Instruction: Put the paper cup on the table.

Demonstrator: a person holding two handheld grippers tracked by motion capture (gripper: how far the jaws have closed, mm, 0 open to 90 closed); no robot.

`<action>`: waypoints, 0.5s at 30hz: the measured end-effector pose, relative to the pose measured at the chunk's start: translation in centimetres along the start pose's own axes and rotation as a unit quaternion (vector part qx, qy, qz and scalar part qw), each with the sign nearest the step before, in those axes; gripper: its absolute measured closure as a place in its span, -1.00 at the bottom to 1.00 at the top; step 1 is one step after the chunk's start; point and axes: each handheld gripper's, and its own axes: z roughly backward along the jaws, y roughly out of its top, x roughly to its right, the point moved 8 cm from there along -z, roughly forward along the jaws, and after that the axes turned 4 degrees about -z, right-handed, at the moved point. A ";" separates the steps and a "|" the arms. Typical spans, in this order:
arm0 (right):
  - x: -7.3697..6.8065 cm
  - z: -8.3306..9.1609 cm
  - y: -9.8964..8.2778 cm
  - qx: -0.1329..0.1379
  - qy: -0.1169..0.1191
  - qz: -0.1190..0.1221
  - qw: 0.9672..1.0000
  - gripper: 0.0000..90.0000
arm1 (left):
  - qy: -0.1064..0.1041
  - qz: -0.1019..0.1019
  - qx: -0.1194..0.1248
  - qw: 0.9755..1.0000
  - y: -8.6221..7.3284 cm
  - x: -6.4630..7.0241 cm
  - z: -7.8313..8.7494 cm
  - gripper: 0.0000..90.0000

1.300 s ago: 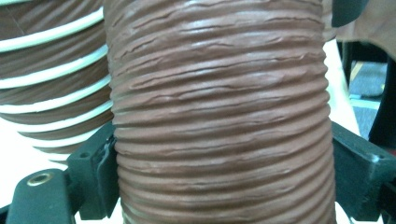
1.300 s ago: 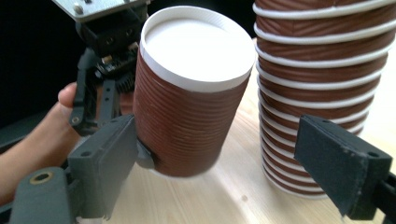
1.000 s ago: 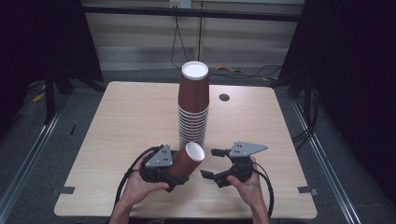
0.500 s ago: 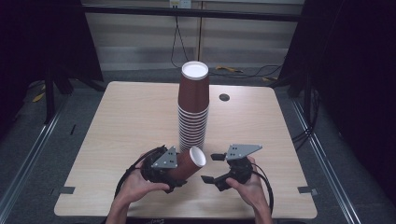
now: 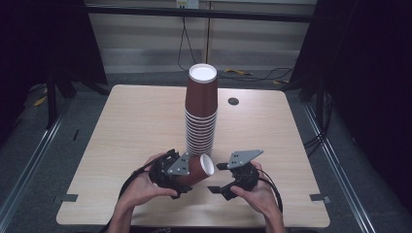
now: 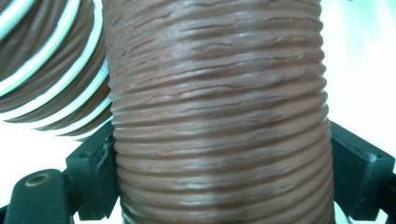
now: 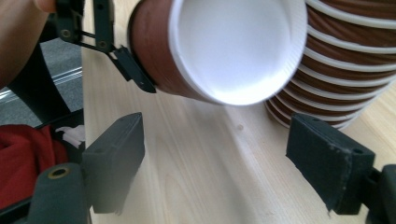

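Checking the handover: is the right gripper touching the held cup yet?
Apart. The right gripper view shows the right gripper's open fingers with bare table between them and the cup.

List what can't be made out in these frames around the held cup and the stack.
- Held cup: the left gripper view is too close; the cup's ends are cut off by the frame edges.
- Cup stack: cut off by the top and right edges in the right gripper view, partly behind the held cup.
- Left gripper: in the high view, the cup and grey plate hide its pads.
- Dark round spot on the table: too small to identify.
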 end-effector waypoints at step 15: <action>0.5 -0.8 -0.3 -0.068 -0.005 0.024 0.997 -0.64 | -0.027 -0.035 -0.046 0.998 0.5 0.7 -0.6 -0.71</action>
